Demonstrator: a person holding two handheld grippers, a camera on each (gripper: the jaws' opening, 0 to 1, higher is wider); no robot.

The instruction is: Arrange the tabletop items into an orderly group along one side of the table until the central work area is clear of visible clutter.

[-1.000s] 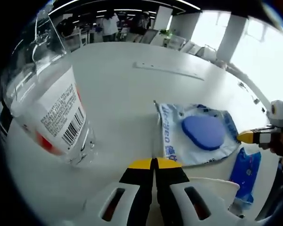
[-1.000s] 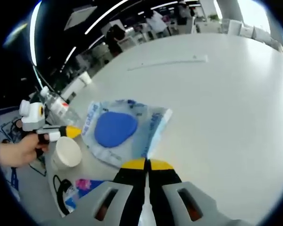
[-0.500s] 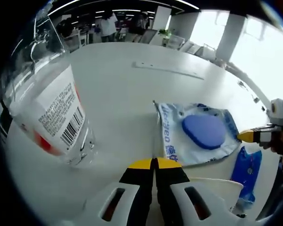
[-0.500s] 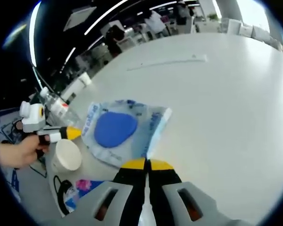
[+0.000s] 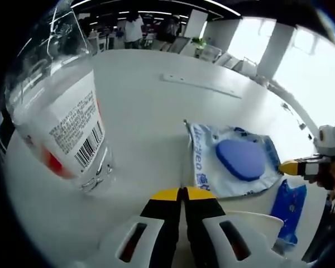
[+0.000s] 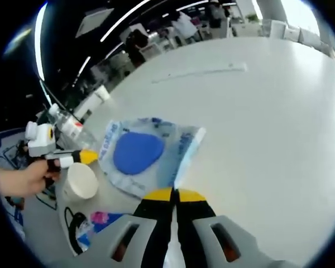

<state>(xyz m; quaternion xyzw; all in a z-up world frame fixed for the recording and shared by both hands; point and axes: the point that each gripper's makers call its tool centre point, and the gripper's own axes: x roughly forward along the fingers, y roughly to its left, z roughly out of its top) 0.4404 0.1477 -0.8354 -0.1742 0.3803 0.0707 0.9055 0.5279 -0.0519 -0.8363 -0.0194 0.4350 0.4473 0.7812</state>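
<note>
A clear plastic bottle with a white barcode label stands close on the left of the left gripper view; it also shows small in the right gripper view. A flat blue-and-white packet with a round blue pad lies ahead of my left gripper, whose jaws are shut and empty. The same packet lies just beyond my right gripper, also shut and empty. A white cup sits beside the packet; its rim shows by my left jaws. A small blue pouch lies to the right.
The white table stretches wide beyond the packet, with a long white strip lying on it. A dark cable and a colourful wrapper lie near the cup. A hand holds the left gripper. People stand in the background.
Both views have shifted only slightly with the hands. The objects on the table have not moved, and both grippers stay shut.
</note>
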